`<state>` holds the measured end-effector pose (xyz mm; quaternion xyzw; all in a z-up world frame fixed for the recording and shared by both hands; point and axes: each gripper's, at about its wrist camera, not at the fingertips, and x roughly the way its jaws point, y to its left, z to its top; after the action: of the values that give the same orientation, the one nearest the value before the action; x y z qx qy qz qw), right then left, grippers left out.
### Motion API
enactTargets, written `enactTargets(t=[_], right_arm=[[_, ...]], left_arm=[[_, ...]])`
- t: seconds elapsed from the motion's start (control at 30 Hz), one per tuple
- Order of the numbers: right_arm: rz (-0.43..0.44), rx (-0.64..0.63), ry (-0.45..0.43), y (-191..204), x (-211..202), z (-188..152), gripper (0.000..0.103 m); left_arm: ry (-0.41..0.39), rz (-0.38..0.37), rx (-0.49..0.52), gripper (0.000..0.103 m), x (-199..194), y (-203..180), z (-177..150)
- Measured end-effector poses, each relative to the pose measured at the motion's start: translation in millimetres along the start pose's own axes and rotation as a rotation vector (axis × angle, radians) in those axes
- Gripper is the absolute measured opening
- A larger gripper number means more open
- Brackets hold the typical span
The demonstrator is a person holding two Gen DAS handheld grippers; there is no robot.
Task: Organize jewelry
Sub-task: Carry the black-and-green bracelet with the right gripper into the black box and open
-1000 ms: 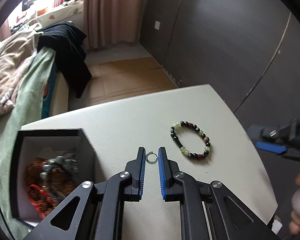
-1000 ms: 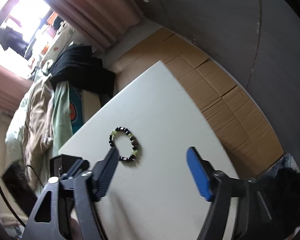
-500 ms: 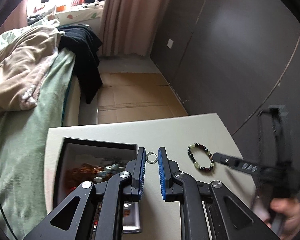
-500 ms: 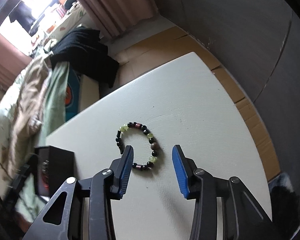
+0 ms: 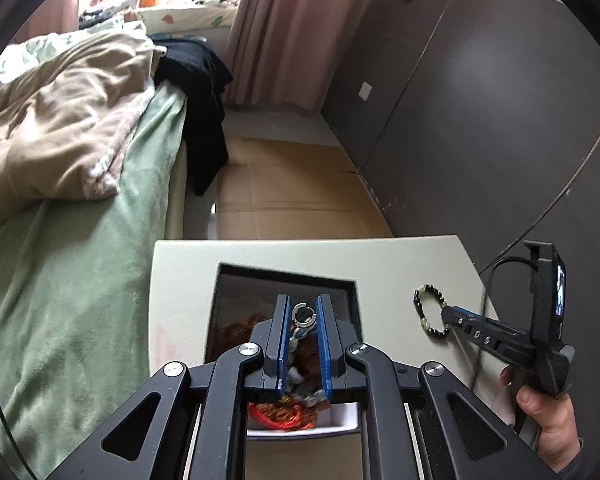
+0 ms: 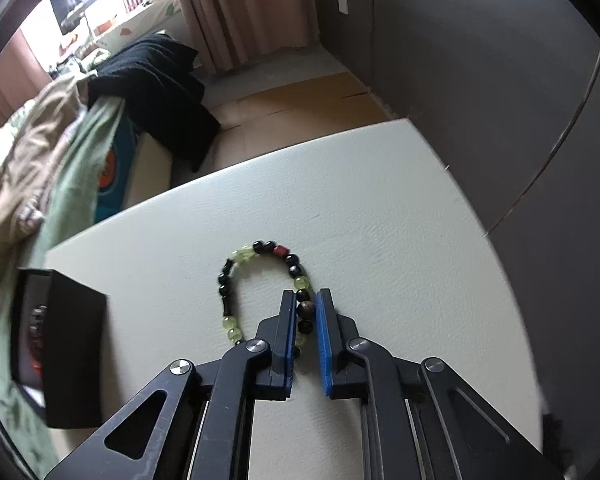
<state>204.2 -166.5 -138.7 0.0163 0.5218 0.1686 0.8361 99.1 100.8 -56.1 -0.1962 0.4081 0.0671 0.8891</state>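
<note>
Hovering over the open black box (image 5: 224,300), a small silver ring (image 5: 303,315) is pinched in the left tongs (image 5: 303,312), while the bead bracelet (image 6: 260,284), lying on the table (image 6: 380,220), is being closed on by the right tongs (image 6: 303,308).

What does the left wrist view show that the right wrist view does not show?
Only the left wrist view: the small ring pinched by the left gripper above the open box, and a hand holding the right gripper.

Only the right wrist view: the right gripper's jaws closing around the bracelet's beads.

Both: bracelet, box, white table.
</note>
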Motion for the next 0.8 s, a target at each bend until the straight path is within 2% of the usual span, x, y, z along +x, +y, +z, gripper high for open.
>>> enactTargets(t=[0.23, 0.3, 0.33, 0.37, 0.43, 0.5, 0.8], right_arm=[[0.104, 0.037, -0.050, 6.5, -25.9, 2.0, 0.011], [0.137, 0.050, -0.061, 9.3, -30.9, 1.3, 0.011], [0.148, 0.057, -0.065, 10.5, -33.0, 1.5, 0.011], [0.161, 0.067, -0.070, 11.2, -36.0, 1.1, 0.011], [0.197, 0.089, -0.086, 14.3, -41.7, 1.5, 0.011], [0.231, 0.101, -0.100, 18.1, -47.3, 2.2, 0.011], [0.428, 0.069, -0.163, 55.6, -75.0, 0.9, 0.011]], left_arm=[[0.018, -0.100, -0.122, 0.014, -4.7, 17.8, 1.9], [0.021, -0.095, -0.139, 0.018, -5.4, 19.5, 3.3], [0.025, -0.091, -0.142, 0.031, -5.3, 19.7, 3.4], [0.028, -0.088, -0.149, 0.056, -5.0, 20.0, 3.6], [0.020, -0.079, -0.163, 0.085, -6.5, 20.7, 3.3], [-0.015, -0.070, -0.160, 0.086, -13.2, 20.3, 4.0], [-0.038, 0.034, -0.135, 0.086, -21.6, 31.9, 6.2]])
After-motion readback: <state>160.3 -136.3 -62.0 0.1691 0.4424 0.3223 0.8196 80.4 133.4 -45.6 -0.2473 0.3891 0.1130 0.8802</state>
